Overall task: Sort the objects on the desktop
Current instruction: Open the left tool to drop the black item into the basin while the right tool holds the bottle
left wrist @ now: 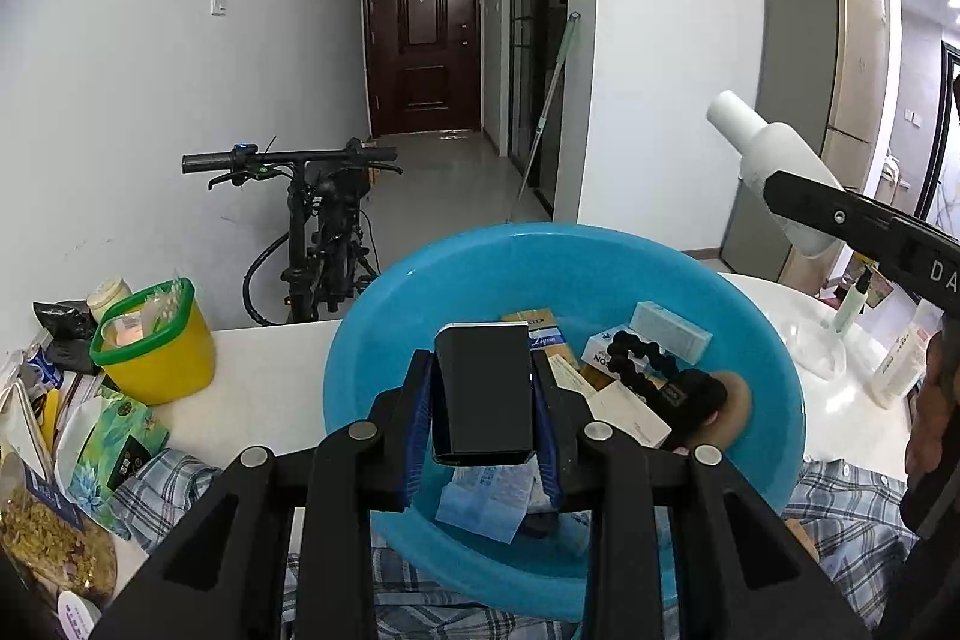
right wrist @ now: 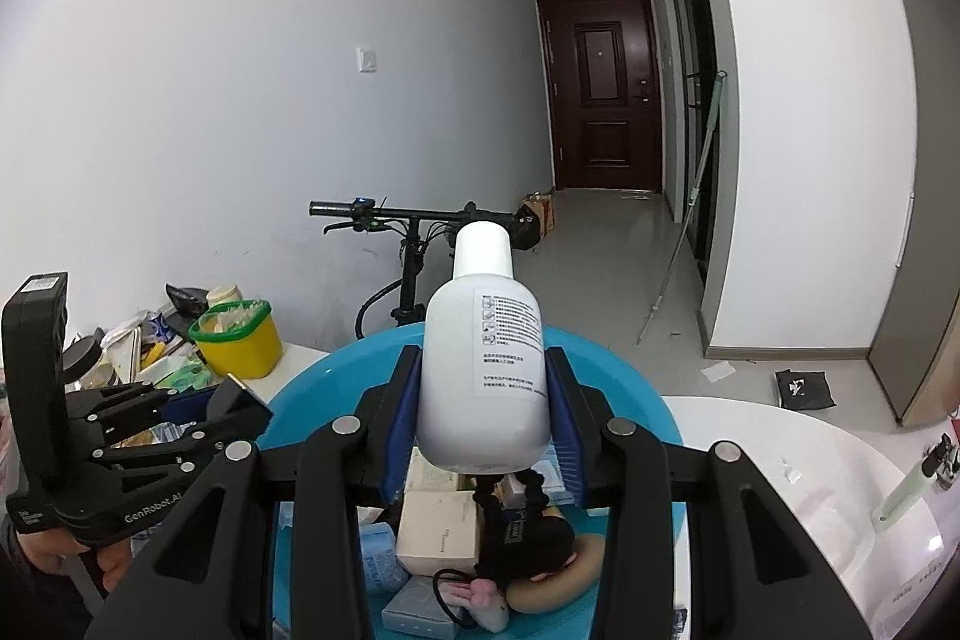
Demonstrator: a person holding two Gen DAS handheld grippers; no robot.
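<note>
My left gripper [left wrist: 483,394] is shut on a black box [left wrist: 483,391] and holds it above the blue basin [left wrist: 372,358]. My right gripper [right wrist: 483,400] is shut on a white bottle [right wrist: 485,340], held upright above the same blue basin [right wrist: 672,418]. The bottle also shows in the left wrist view [left wrist: 774,166], at the upper right. The left gripper appears at the left of the right wrist view [right wrist: 240,400]. The basin holds several small boxes [left wrist: 669,331], a black beaded band [left wrist: 642,361] and a tan round pad [left wrist: 735,403].
A yellow tub with a green rim [left wrist: 153,340] stands on the white table [left wrist: 270,376], left of the basin, with snack bags [left wrist: 108,442] beside it. A plaid cloth [left wrist: 852,502] lies under the basin. A bicycle [left wrist: 324,220] stands behind the table. Small bottles [left wrist: 852,304] stand at the right.
</note>
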